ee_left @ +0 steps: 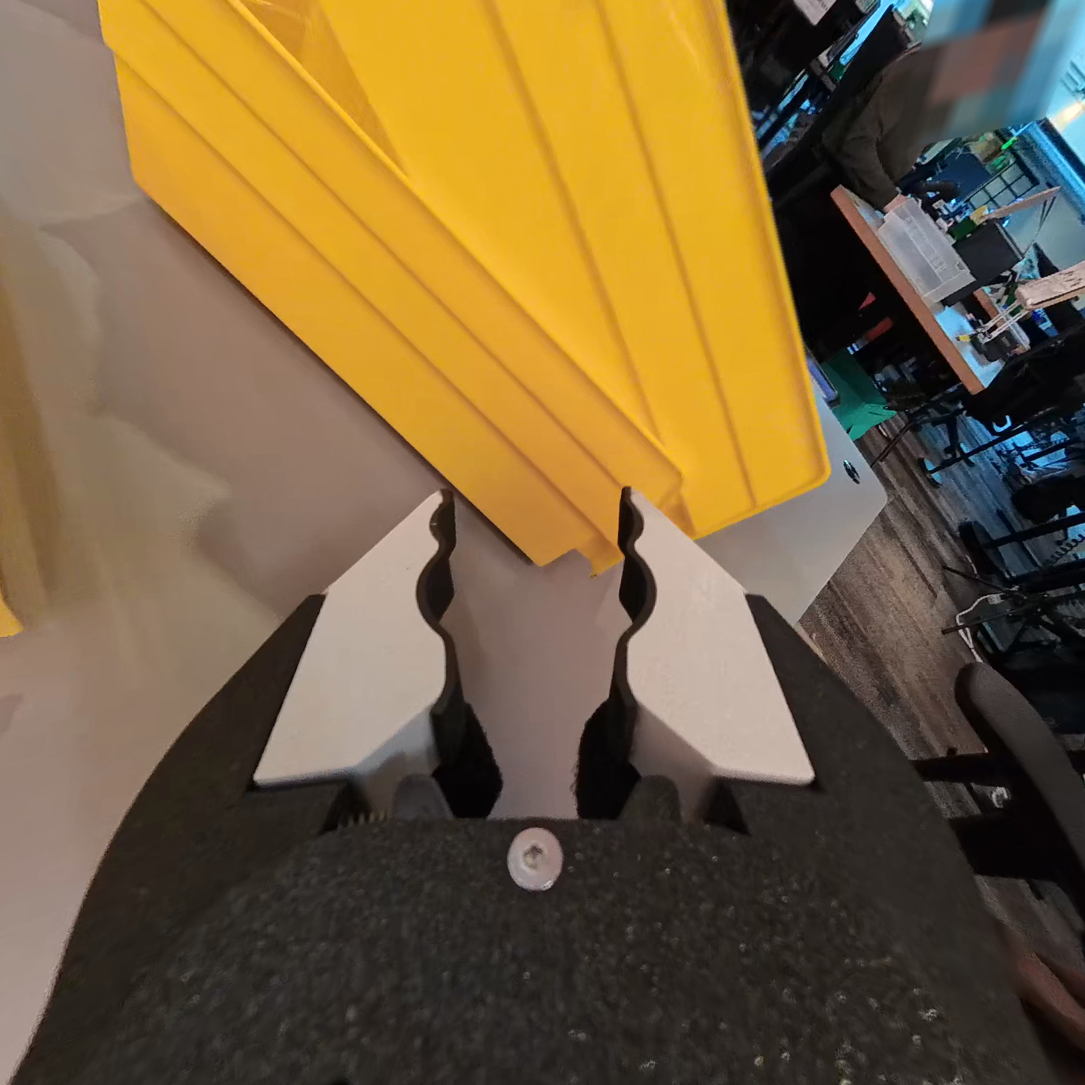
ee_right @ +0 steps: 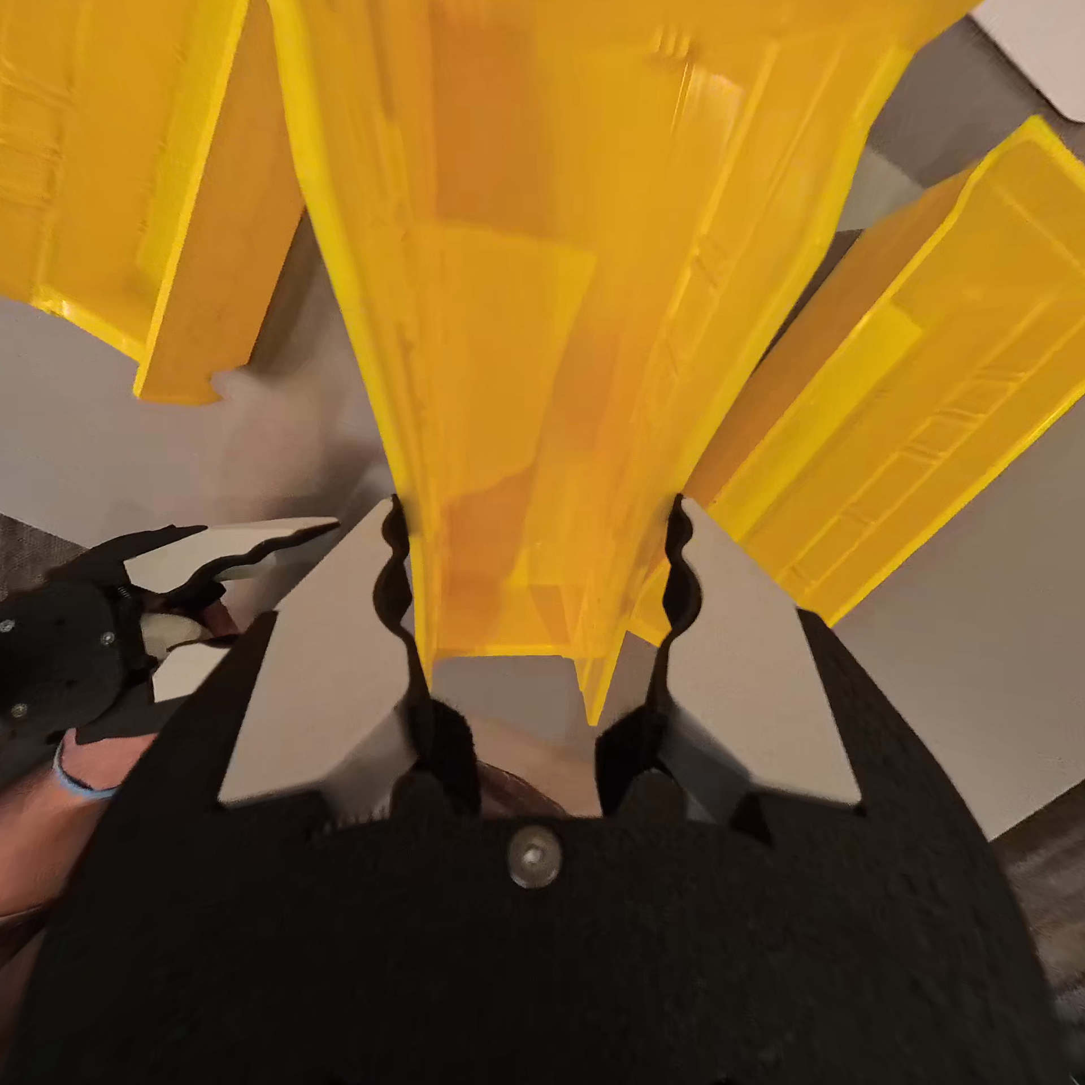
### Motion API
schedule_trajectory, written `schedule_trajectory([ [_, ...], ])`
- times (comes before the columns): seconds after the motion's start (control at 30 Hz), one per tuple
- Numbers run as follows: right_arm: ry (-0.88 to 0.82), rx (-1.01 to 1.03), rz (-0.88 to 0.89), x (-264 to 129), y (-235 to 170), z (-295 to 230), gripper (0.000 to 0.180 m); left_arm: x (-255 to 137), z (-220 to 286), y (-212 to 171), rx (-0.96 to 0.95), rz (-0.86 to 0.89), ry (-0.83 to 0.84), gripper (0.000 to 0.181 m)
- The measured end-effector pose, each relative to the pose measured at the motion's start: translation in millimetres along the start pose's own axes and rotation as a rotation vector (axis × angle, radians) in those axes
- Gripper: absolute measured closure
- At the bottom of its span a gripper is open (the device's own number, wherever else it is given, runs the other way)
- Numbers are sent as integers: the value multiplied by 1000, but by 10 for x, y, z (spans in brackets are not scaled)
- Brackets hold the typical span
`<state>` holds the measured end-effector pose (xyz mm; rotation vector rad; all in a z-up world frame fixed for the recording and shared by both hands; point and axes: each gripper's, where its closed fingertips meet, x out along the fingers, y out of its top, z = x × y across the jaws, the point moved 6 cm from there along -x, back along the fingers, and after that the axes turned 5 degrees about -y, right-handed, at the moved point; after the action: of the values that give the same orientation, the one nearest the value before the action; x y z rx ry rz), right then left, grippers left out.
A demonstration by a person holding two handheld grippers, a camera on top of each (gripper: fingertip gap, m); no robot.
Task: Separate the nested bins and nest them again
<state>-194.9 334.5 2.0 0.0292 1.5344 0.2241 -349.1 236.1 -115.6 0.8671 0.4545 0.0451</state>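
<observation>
Several yellow plastic bins lie on a pale table (ee_left: pixel 176 411). In the left wrist view, a ribbed yellow bin (ee_left: pixel 364 282) rests on the table, and a second yellow bin (ee_left: pixel 616 235) tilts over its right side. My left gripper (ee_left: pixel 535 499) is open, with the lower bin's near corner just inside its right fingertip. It also shows open in the right wrist view (ee_right: pixel 258 581), low at the left. My right gripper (ee_right: pixel 535 499) has its jaws wide around the near end of a yellow bin (ee_right: pixel 528 293), and both fingers touch the bin's sides.
Two more yellow bins lie on the table, one at the upper left (ee_right: pixel 117 176) and one at the right (ee_right: pixel 880 381). The table's edge (ee_left: pixel 851 528) drops to a wood-look floor. An office chair (ee_left: pixel 1027 763), desks and a person stand beyond.
</observation>
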Motion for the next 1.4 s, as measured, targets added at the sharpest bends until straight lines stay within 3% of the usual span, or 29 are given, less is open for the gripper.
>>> schedule_trajectory([
  [0.47,102,52,290,-924,-532,367,89,-142,-27,-35,-52,23,-20,127],
  [0.67,14,125,351,-1518,-799,1061,89,-194,-39,-44,-57,30,-8,128],
  [0.83,-79,201,337,-1746,-1082,1855,89,-213,-64,-58,-82,32,-11,128],
  [1.07,-148,274,237,-1450,-1357,2768,88,-219,-83,-84,-98,21,-8,128],
  [1.4,-97,348,72,-296,-1366,3476,87,-187,-45,-145,-88,-11,-4,127],
])
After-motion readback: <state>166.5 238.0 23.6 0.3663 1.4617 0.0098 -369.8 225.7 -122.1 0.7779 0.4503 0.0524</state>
